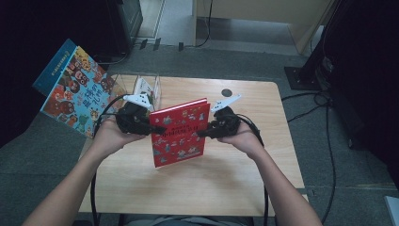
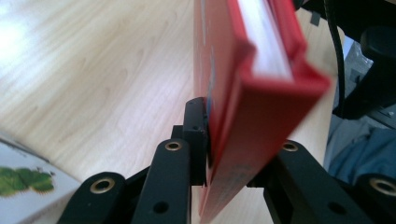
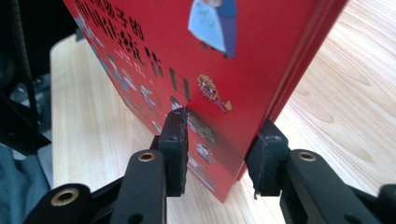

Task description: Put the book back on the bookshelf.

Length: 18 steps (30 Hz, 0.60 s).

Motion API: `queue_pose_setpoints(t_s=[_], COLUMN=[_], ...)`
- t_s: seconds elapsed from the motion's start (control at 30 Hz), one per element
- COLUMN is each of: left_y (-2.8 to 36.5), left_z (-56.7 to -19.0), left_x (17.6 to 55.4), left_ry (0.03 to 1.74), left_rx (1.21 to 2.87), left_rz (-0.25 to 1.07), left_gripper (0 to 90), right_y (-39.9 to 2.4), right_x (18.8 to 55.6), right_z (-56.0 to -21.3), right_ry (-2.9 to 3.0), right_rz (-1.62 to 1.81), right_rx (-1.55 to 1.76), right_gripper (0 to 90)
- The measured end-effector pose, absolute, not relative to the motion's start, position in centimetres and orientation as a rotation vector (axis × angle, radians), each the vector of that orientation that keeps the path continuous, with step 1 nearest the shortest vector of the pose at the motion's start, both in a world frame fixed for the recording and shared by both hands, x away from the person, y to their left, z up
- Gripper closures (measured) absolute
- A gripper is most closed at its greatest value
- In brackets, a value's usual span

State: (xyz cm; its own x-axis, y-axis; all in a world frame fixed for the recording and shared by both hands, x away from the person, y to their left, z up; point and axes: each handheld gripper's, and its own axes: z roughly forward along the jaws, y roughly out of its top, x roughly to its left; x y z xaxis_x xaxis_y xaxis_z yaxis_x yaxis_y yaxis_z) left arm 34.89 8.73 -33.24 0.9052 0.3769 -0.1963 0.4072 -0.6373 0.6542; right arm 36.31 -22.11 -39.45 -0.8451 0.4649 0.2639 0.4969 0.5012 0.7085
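Red and hard-covered, the picture book (image 1: 179, 132) stands up off the pale wooden desk (image 1: 226, 179) between my two hands, its illustrated front cover turned toward me, roughly over the middle of the desk. My left tongs (image 1: 157, 129) take it at its left edge; in the left gripper view the book (image 2: 243, 107) runs between the black jaws, the left pad (image 2: 196, 140) flat against the cover, and the other jaw sits behind the thick red board, so I count the left tongs closed on it at a width set by the book. My right tongs (image 1: 201, 133) meet the right edge. In the right gripper view the red cover (image 3: 210, 60) slants between the jaws; the left pad (image 3: 176, 149) touches the printed face, while the right pad (image 3: 266, 161) stands just beside the back cover with what looks like a thin gap, so I cannot tell whether that side truly grips. Far left on the desk a clear plastic book stand (image 1: 141, 87) holds a white booklet (image 1: 143, 88), and a large blue picture book with cartoon faces (image 1: 77, 89) leans off the desk's far left corner.
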Motion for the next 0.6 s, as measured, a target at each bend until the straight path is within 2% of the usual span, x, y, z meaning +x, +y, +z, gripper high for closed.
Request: queue_pose_setpoints(t_s=[0.23, 0.6], left_y=[8.5, 5.3], left_z=[-32.4, -30.1], left_x=[35.2, 36.7], left_ry=[0.614, 0.63], left_rx=[2.434, 2.617], left_rz=[-0.115, -0.066], left_gripper=[73.6, 70.1], right_y=[-21.4, -21.0], right_x=[36.1, 36.1], right_z=[-40.0, -40.4], right_ry=[-2.671, -2.637], right_rz=[-1.341, -1.395], right_rx=[-0.814, -0.788], right_gripper=[62.4, 60.4])
